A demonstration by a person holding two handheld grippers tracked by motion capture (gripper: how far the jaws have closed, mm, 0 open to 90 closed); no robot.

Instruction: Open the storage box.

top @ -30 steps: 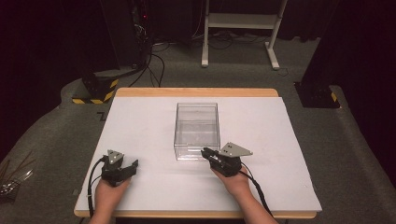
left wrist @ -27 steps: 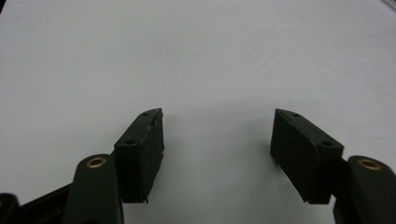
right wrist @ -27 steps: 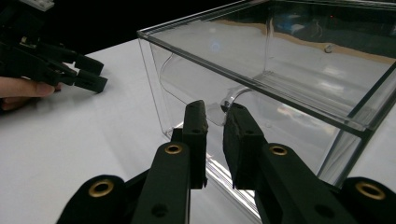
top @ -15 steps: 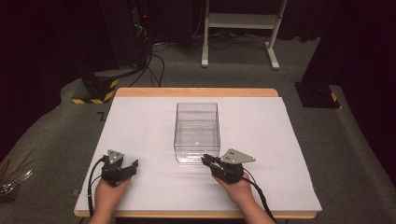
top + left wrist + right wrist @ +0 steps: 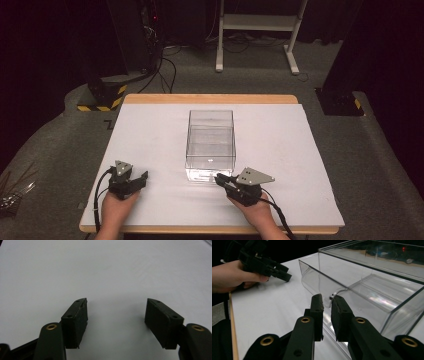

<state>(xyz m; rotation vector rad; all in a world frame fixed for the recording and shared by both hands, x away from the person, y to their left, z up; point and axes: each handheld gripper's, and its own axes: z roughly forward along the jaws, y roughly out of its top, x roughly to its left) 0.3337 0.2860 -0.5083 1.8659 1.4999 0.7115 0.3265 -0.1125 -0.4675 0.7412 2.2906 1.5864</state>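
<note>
From the high view, your left gripper (image 5: 142, 178) rests at the lower left of the white table (image 5: 150, 130), jaws spread and empty, well apart from the clear plastic box (image 5: 210, 142) standing at the centre of the frame. Your right gripper (image 5: 219, 178) sits lower centre, its tips at the box's near right corner, its grey three-cornered plate (image 5: 254, 176) on top. In the left gripper view, your left gripper (image 5: 116, 312) holds its two black pads wide over bare white table (image 5: 105, 270), nothing between them. In the right gripper view, your right gripper (image 5: 326, 305) has its jaws drawn nearly together at centre frame, a narrow gap left and nothing clamped; the tips sit just before the near wall of the clear plastic box (image 5: 372, 290), which fills the right half. Your left hand (image 5: 234, 276) with the left gripper (image 5: 284, 275) shows upper left.
</note>
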